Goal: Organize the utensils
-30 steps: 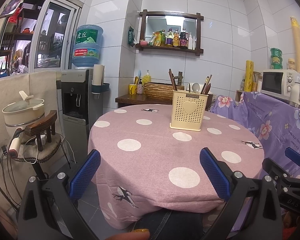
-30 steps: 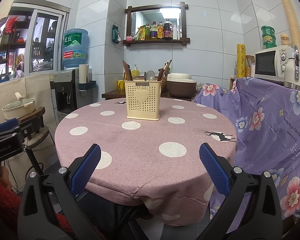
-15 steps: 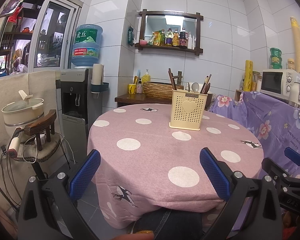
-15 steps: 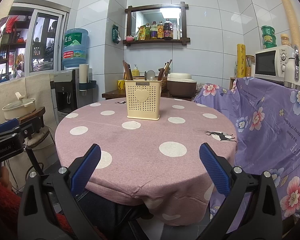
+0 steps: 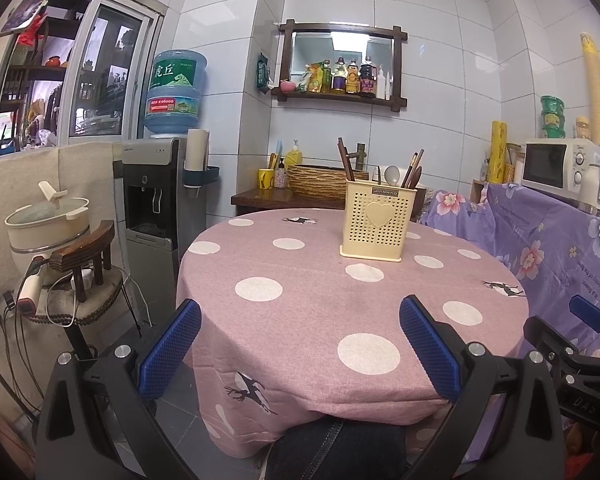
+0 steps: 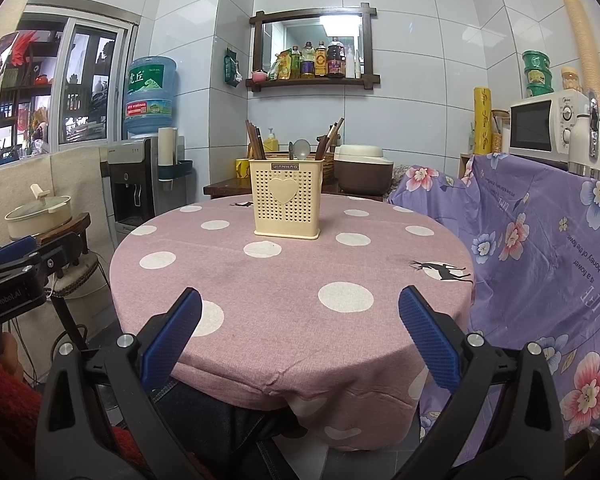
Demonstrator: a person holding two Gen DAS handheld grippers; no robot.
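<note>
Two tongs hang at the near edge of a round bench (image 5: 308, 320) draped in a pink cloth with white dots, and neither has hold of anything. Seen from its own camera, the left tongs (image 5: 300, 344) stand spread wide, blue ribbed pads (image 5: 168, 348) well apart, with only bare cloth between them; the right tongs (image 6: 300, 340) show the same wide spread in their own view, also with nothing between the pads. Each pair peeks into the other's picture: the right tongs at the right edge of the left view, the left tongs at the left edge of the right view. On the far half of the bench, upright and well apart from both tongs, stands a cream perforated utensil holder (image 6: 286, 200) with a heart on its front. Inside it, dark chopsticks (image 6: 255, 140) lean out at the left end, a metal spoon (image 6: 301, 148) rises near the middle, and more brown-handled utensils (image 6: 328, 136) lean at the right end. Beyond the bench, a water dispenser (image 5: 160, 192) with a blue bottle stands at the far left, a wall shelf (image 6: 314, 78) of bottles hangs on the far tiled wall, and a white microwave (image 6: 544, 128) sits at the right above a purple flowered cover (image 6: 540, 248).
</note>
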